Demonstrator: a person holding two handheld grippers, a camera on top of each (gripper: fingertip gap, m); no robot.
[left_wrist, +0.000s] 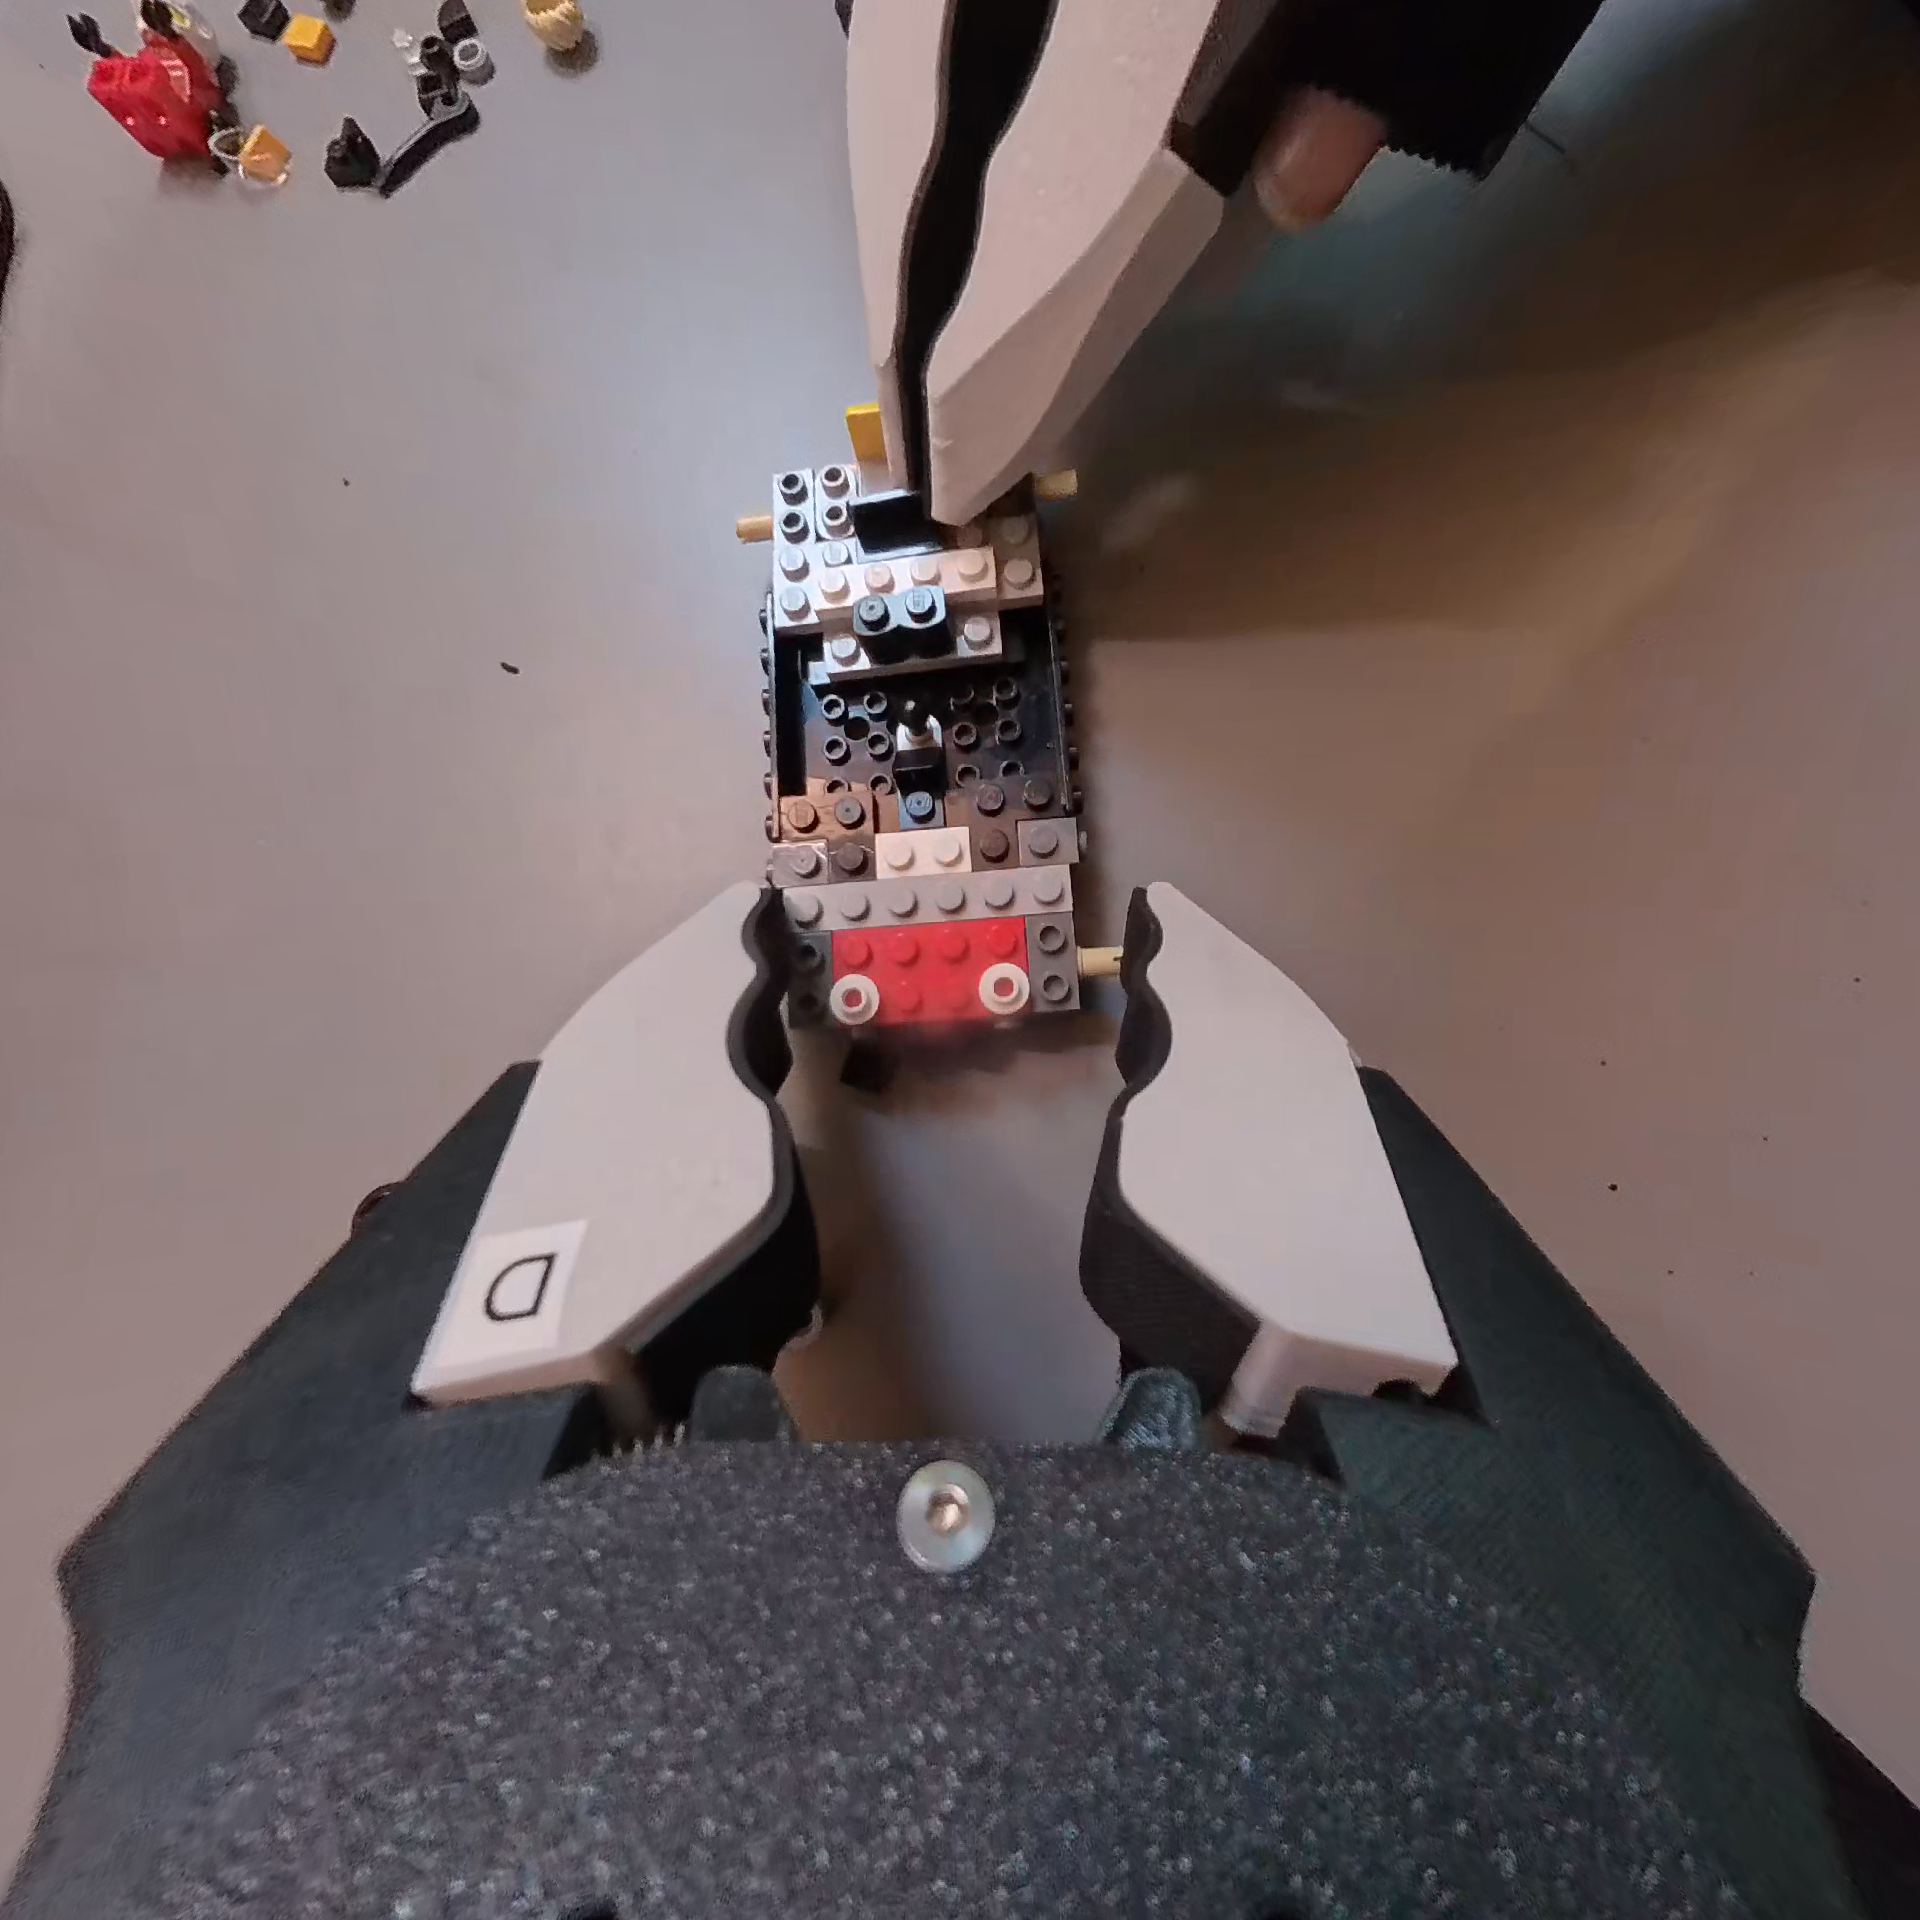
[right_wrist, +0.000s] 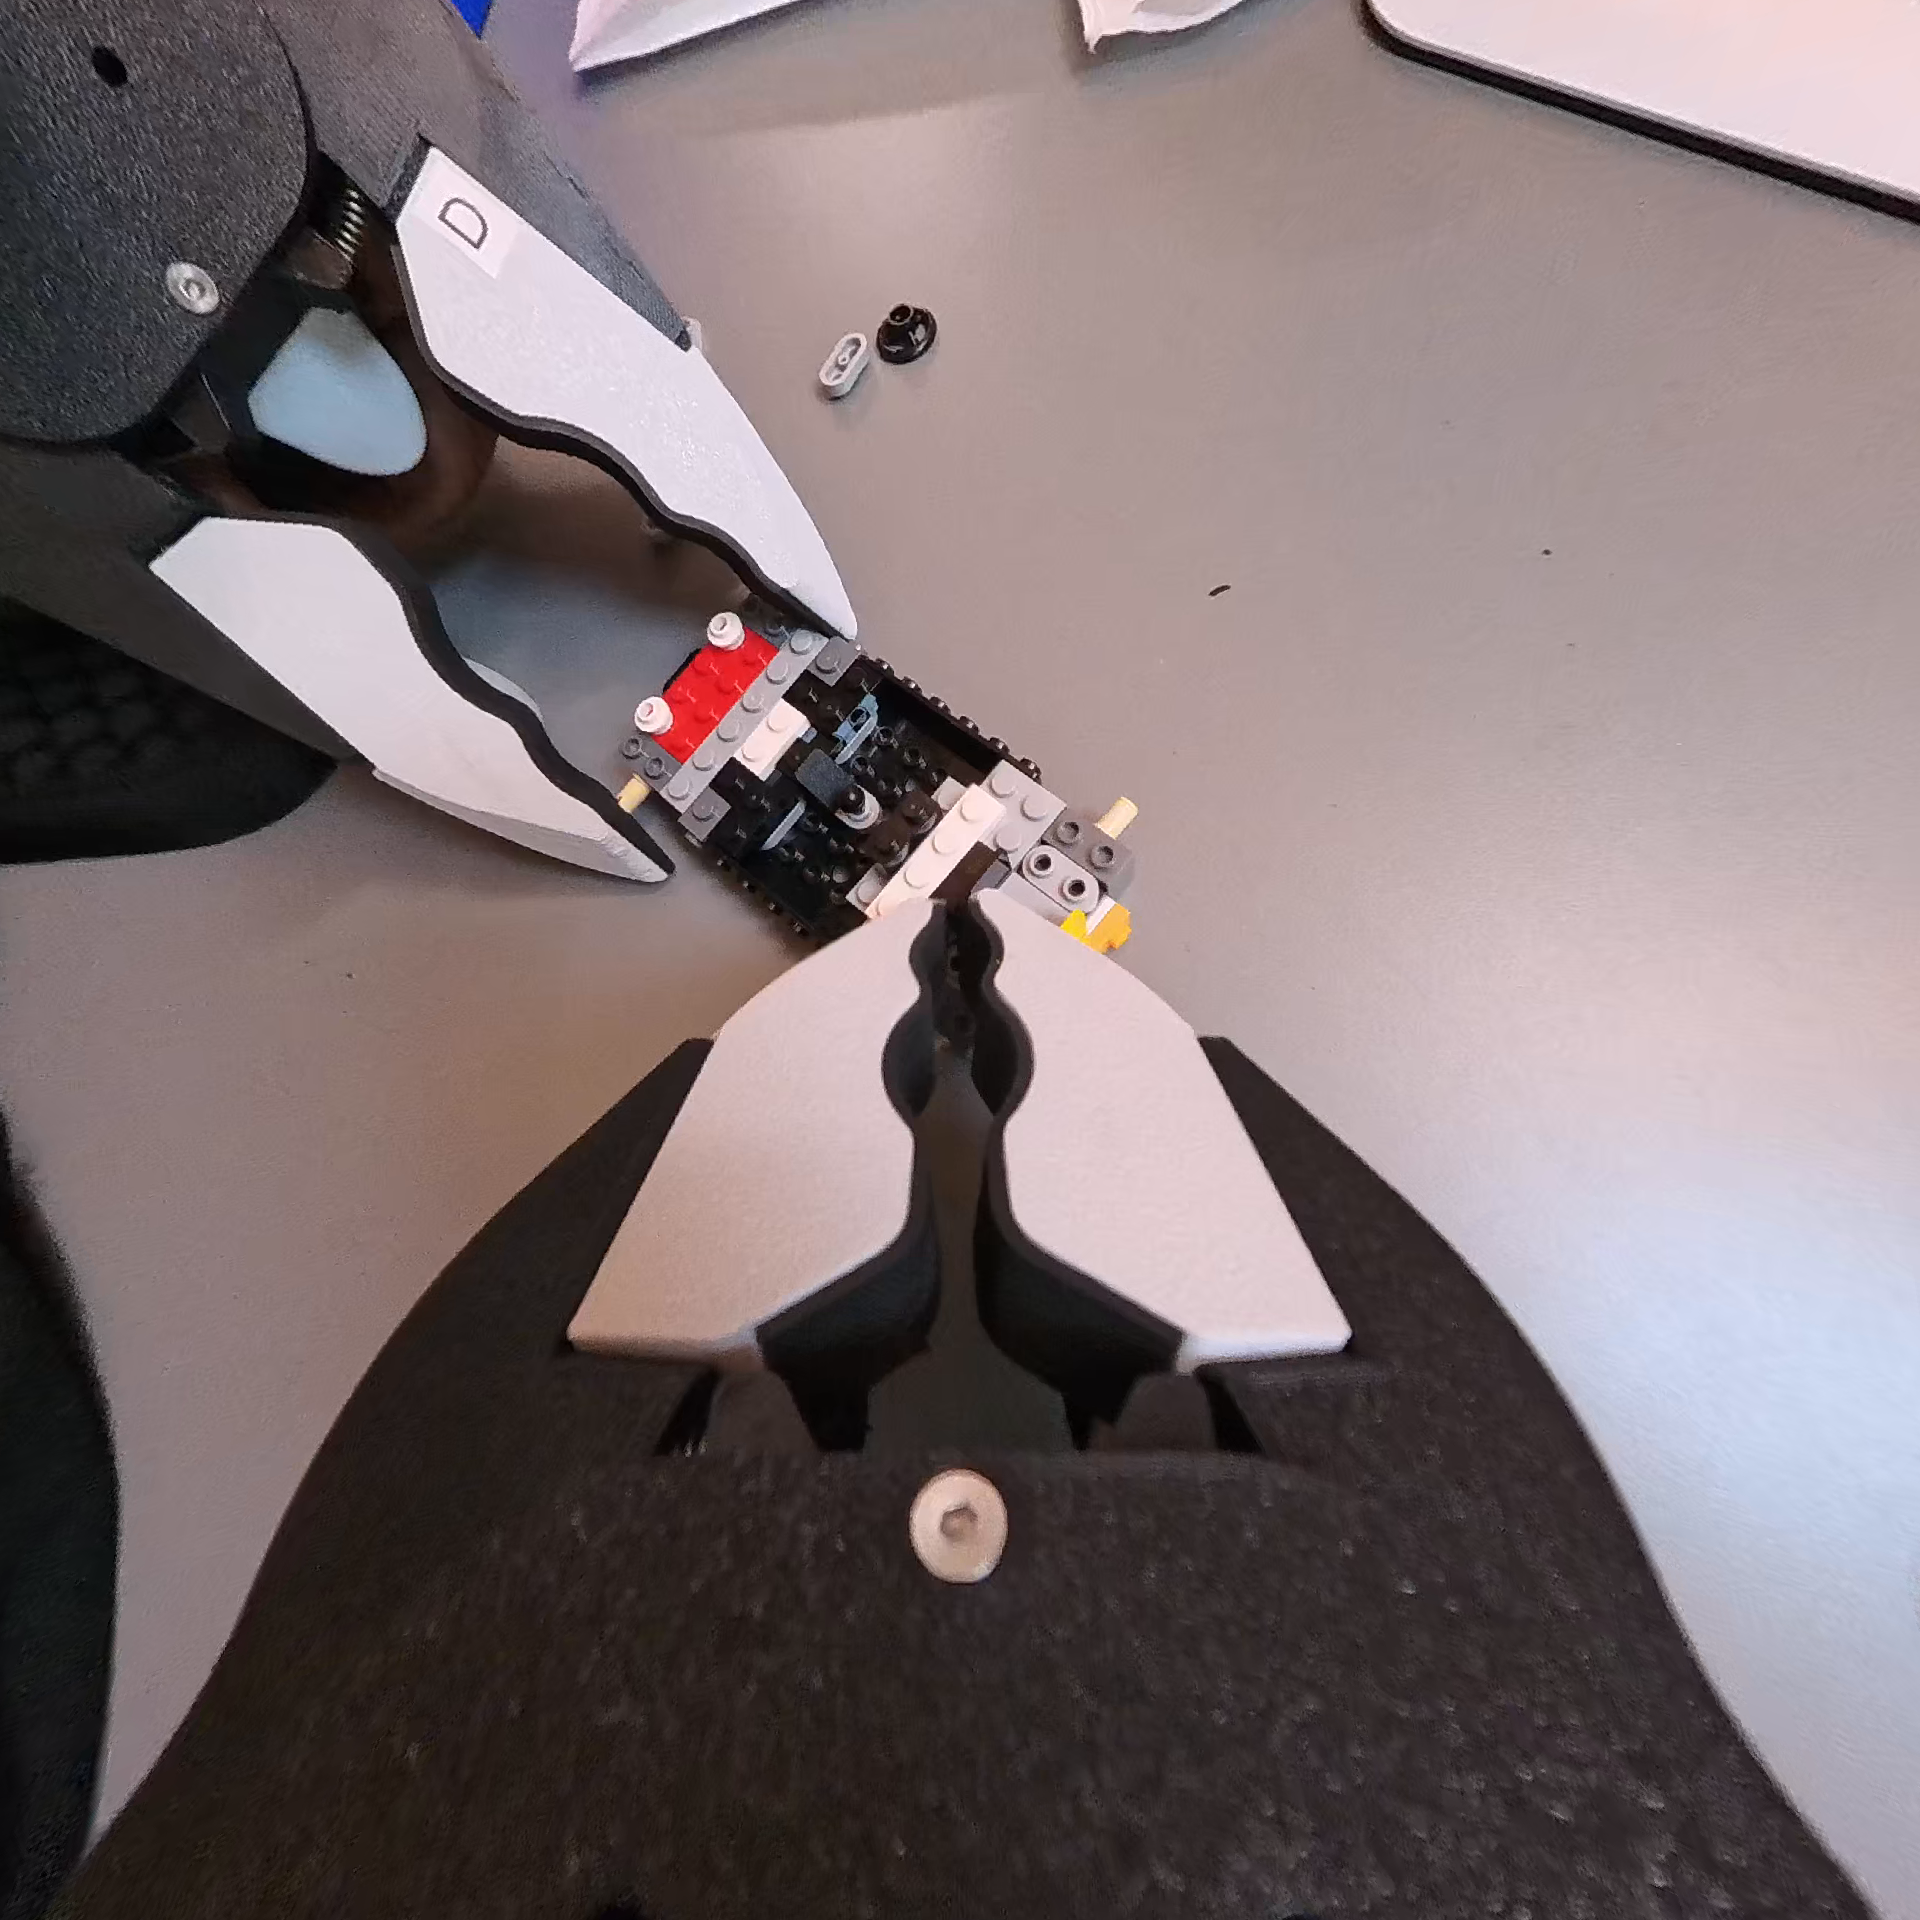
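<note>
Left gripper (left_wrist: 945, 935), lower centre of its frame: fingers spread, flanking the red end of a brick-built model (left_wrist: 920, 748) on the grey table (left_wrist: 416, 623); right gripper (right_wrist: 958, 906), centre of its frame: tips pinched on a small black piece (right_wrist: 975, 868) at the model's far end; loose bricks (left_wrist: 197, 94) lie upper left.

Soft even light, mild shadows, wide-angle bending at edges, slight blur.

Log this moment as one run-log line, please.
left gripper: open, straddling red end of brick model | right gripper: shut on small black piece at model's far end | table
</note>
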